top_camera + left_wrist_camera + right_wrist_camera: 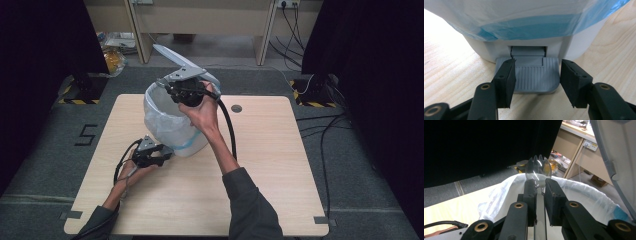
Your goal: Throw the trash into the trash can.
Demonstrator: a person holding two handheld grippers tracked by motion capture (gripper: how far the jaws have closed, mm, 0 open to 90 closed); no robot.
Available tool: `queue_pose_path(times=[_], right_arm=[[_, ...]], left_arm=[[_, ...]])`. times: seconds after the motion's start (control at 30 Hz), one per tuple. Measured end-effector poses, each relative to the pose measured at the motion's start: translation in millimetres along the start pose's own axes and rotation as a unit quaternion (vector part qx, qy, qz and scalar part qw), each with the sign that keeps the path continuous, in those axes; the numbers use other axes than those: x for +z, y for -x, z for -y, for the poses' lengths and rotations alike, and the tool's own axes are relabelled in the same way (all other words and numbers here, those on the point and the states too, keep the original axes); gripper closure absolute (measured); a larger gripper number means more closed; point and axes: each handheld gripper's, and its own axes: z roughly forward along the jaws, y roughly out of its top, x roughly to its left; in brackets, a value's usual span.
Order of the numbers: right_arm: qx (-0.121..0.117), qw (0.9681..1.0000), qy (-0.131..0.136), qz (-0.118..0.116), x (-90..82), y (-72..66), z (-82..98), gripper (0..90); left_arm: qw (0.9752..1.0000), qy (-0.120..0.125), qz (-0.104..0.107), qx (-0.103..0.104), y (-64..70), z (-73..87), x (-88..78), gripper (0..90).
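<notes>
A clear plastic fork (538, 168) is pinched in the right hand-held gripper (539, 185), above the lined bin (172, 122). The left hand-held gripper (536, 82) is spread astride the bin's grey pedal (534, 77) on the pale wooden surface (280, 165), grey carpet around

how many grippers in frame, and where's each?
2. Left gripper sits low at the pedal of the bin; right gripper is above the bin's opening, clamped on a clear plastic fork.

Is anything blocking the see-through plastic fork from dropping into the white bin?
Nothing visible: the right gripper holds the clear plastic fork above the bag-lined white pedal bin, whose lid is up.
</notes>
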Motion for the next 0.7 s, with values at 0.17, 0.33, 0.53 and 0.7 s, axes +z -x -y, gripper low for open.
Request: queue_pose_path(times=[0.17, 0.33, 0.53, 0.7], right_arm=[[-0.006, 0.9999, -0.001, 0.009, 7.0, 0.5, 1.7, 79.7], [-0.007, 0.9998, -0.002, 0.017, 6.4, -0.3, 1.4, 74.0], [0.000, 0.9999, 0.007, 0.015, 2.4, -0.6, 2.9, 69.2], [0.001, 0.9997, 0.021, 0.011, -6.7, -3.7, -1.0, 63.5]], left_arm=[[1.0000, 0.000, 0.000, 0.000, 0.0, 0.0, 0.0, 46.3], [1.0000, 0.001, 0.002, -0.002, -0.4, 0.1, 0.0, 46.3], [1.0000, 0.000, 0.001, -0.001, -0.2, 0.1, 0.0, 46.3], [1.0000, 0.000, 0.000, 0.001, -0.3, 0.0, -0.1, 46.3]])
